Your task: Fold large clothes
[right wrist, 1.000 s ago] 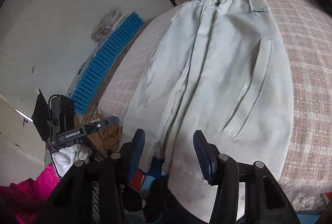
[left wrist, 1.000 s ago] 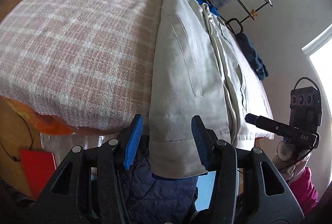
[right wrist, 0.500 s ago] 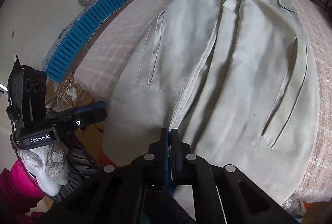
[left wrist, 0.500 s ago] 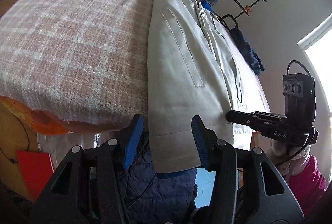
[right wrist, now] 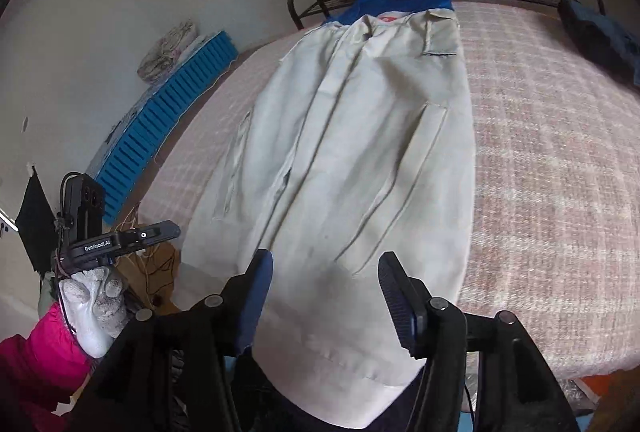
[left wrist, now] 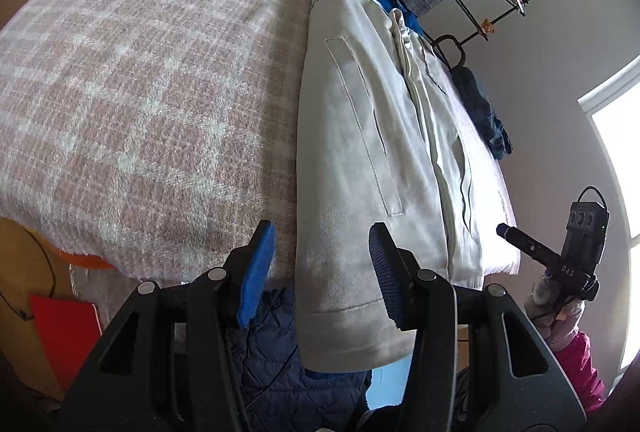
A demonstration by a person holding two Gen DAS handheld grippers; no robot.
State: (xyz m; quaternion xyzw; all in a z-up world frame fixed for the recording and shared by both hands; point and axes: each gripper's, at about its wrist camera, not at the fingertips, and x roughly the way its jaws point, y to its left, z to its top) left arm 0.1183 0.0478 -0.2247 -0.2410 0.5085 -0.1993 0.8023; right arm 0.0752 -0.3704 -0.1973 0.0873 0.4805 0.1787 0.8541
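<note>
Both tongs tilt down over the coat [right wrist: 360, 172] hem; right tongs [right wrist: 326, 306] opening.

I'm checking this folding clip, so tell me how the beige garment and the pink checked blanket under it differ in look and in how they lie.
The beige garment is plain with stitched pocket seams; the pink checked blanket is a fuzzy pink-and-white check. The garment forms a long narrow strip; the blanket spreads across the whole bed top. The garment's hem hangs well over the near edge; the blanket only just laps over it. Both lie mostly flat on the bed.
</note>
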